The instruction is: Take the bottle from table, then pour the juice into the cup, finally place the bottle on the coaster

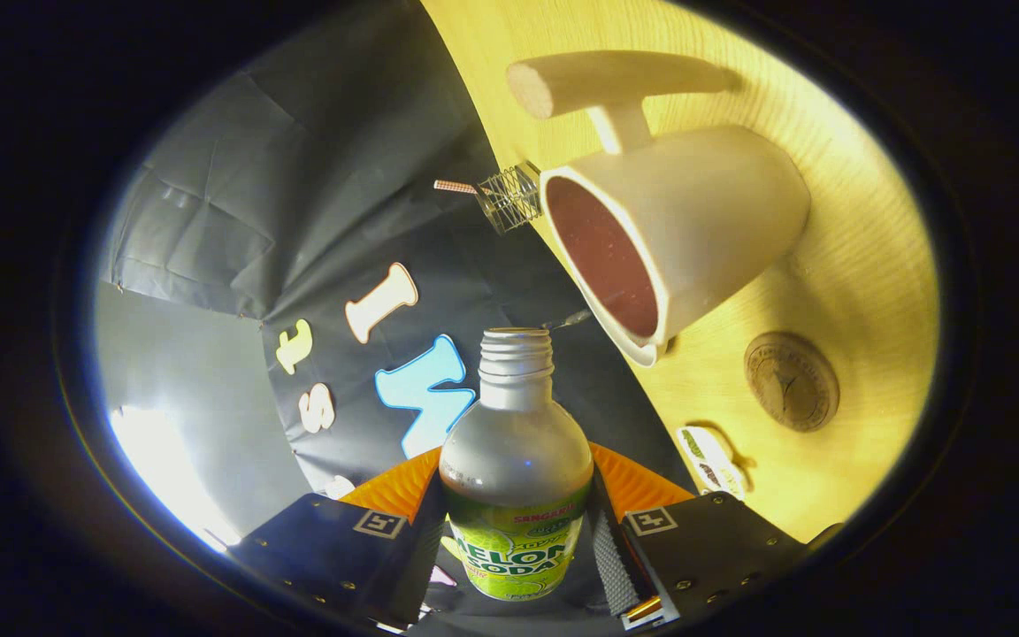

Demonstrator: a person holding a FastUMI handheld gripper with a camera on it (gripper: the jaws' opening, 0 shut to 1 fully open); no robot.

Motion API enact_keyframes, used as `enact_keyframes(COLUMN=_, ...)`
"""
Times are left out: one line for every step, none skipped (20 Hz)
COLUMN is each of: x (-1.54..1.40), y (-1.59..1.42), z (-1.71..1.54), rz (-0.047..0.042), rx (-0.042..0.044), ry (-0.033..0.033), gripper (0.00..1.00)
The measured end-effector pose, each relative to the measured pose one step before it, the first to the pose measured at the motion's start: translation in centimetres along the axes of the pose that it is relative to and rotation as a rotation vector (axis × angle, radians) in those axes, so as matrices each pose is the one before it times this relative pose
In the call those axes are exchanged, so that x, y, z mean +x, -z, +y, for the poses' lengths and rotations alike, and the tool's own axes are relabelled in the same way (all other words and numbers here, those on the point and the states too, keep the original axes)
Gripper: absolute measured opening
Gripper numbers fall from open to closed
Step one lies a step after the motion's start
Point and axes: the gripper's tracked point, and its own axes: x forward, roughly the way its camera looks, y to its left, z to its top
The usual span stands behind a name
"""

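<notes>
Where the two fingers meet the frame nearest us, we find the gripper (517,540) clenched on the bottle (516,478), one finger pressing each side of its labelled lower body. We note the bottle sits squarely between the jaws, its neck pointing away from them, its mouth uncapped and open. Dark liquid shows inside the bottle just above the label. Beyond the bottle's mouth and off to one side, we record a white cup (678,239) with a straight handle, standing on the wooden table (863,265); its reddish interior faces the bottle, apart from it. We see a round coaster (792,381) lying on the table beside the cup, and a small printed packet (711,460) nearer the fingers. Past the cup's rim sits a small wire item (509,196), unidentified.
</notes>
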Motion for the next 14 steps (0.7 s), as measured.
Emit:
enact_keyframes(x=-0.031, y=-0.279, z=-0.246, rz=-0.00146, rx=-0.01034, ry=0.00505, gripper=0.75)
enact_keyframes(x=-0.025, y=-0.276, z=-0.358, rz=0.00016, rx=-0.00868, ry=0.00431, gripper=0.75)
enact_keyframes(x=-0.079, y=-0.167, z=-0.241, rz=0.00099, rx=-0.00795, ry=0.00329, gripper=0.75)
enact_keyframes(x=-0.007, y=-0.098, z=-0.236, rz=0.00242, rx=-0.00835, ry=0.00274, gripper=0.75)
enact_keyframes(x=-0.026, y=-0.13, z=-0.157, rz=0.00172, rx=-0.00953, ry=0.00315, gripper=0.75)
enact_keyframes(x=0.119, y=-0.041, z=-0.075, rz=0.00384, rx=-0.01081, ry=0.00204, gripper=0.75)
enact_keyframes(x=0.036, y=0.171, z=-0.011, rz=0.00705, rx=-0.01172, ry=0.0024, gripper=0.75)
enact_keyframes(x=0.125, y=0.081, z=-0.049, rz=0.00788, rx=-0.01517, ry=0.0021, gripper=0.75)
enact_keyframes(x=-0.15, y=-0.171, z=0.015, rz=0.00108, rx=-0.01904, ry=0.00305, gripper=0.75)
enact_keyframes(x=0.0, y=-0.068, z=-0.163, rz=0.00233, rx=-0.01961, ry=0.00501, gripper=0.75)
enact_keyframes(x=-0.129, y=-0.044, z=-0.084, rz=0.00071, rx=-0.01624, ry=0.00318, gripper=0.75)
enact_keyframes(x=0.002, y=-0.165, z=-0.141, rz=0.00269, rx=-0.01479, ry=0.00332, gripper=0.75)
enact_keyframes(x=-0.088, y=-0.239, z=0.047, rz=0.00025, rx=-0.01859, ry=0.00102, gripper=0.75)
enact_keyframes(x=0.078, y=-0.175, z=-0.127, rz=0.00124, rx=-0.02153, ry=0.00491, gripper=0.75)
